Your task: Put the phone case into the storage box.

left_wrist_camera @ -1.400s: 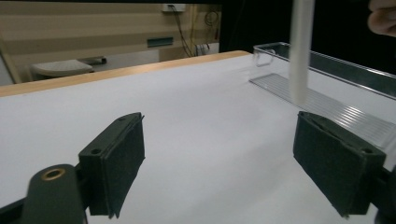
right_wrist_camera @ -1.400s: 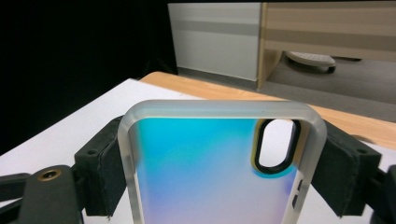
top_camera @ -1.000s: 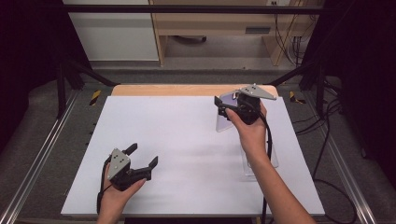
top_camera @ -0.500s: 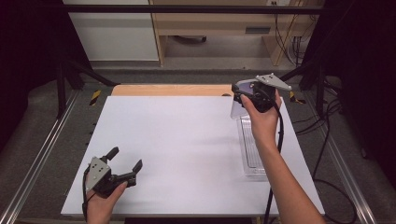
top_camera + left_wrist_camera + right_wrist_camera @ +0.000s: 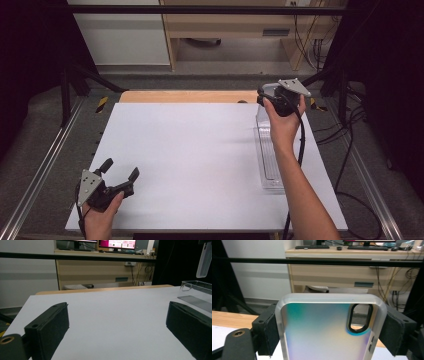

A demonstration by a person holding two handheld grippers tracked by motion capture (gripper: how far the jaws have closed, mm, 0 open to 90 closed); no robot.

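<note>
The phone case point(image 5: 329, 327) runs off the bottom edge (lower half unseen) in the right gripper view.

Iridescent phone case point(image 5: 329, 332) upright, clamped by both side edges.

the phone case point(image 5: 324, 332) looked like translucent plastic, frosted at its rim and glossy across the back with an iridescent sheen. the tray point(image 5: 270, 165) by the right edge of the bench point(image 5: 200, 160) was clear, shiny plastic. the bench had a smooth, matt white top, with bare wood along its far edge. the right gripper point(image 5: 329, 336) had matt black pads, soft and rubbery-looking.
</note>
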